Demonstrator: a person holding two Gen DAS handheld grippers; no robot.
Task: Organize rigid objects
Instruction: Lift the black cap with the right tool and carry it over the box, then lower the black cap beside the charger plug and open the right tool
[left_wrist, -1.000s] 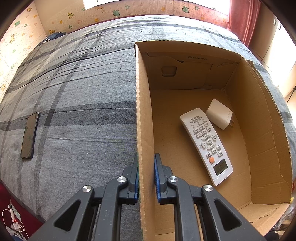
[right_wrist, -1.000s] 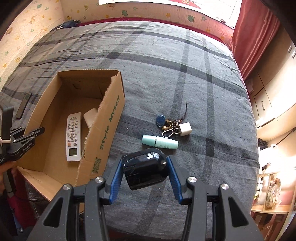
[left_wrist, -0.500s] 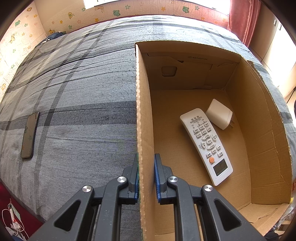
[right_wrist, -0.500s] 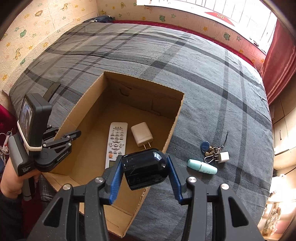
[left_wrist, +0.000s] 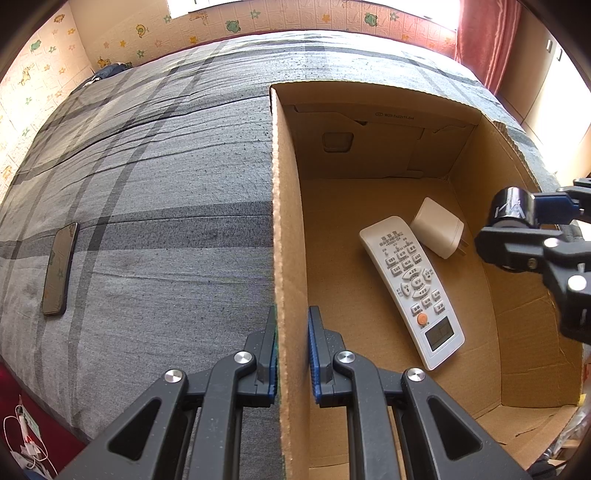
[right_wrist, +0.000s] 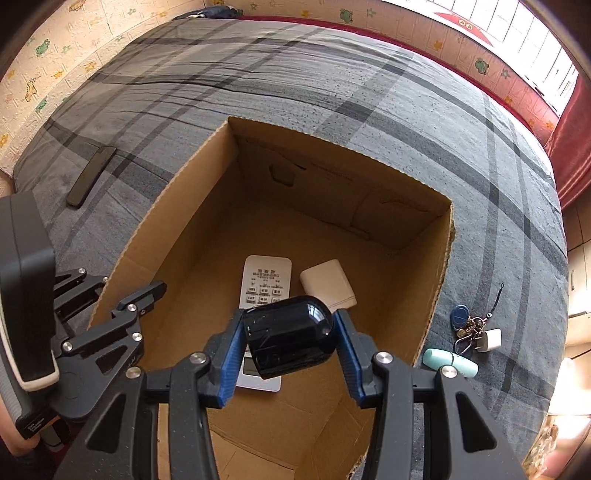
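- Grey plaid bedspread at far left, dark phone lying flat on it, well apart from the box.
- Your left gripper is clamped on the cardboard box, pinching its left wall, one pad on each face. It steadies the box, nothing else in it.
- Inside the box: white remote flat on the floor, long axis running front to back, white charger just beside its far end, looks touching, can't confirm.
- Your right gripper is clenched on the black glossy object, rounded end pointing forward, squeezed across its short width. It hangs over the box opening, above the near end of the remote.
- Key relation: the drop spot is straight below the right claw; bare cardboard lies to the left of the remote, toward the held wall. I'd judge a slight leftward shift before release avoids landing on the remote.
- Right of the box, on the bedspread: mint tube, key bunch, small white plug, not yet boxed. Right hand is nearer them.
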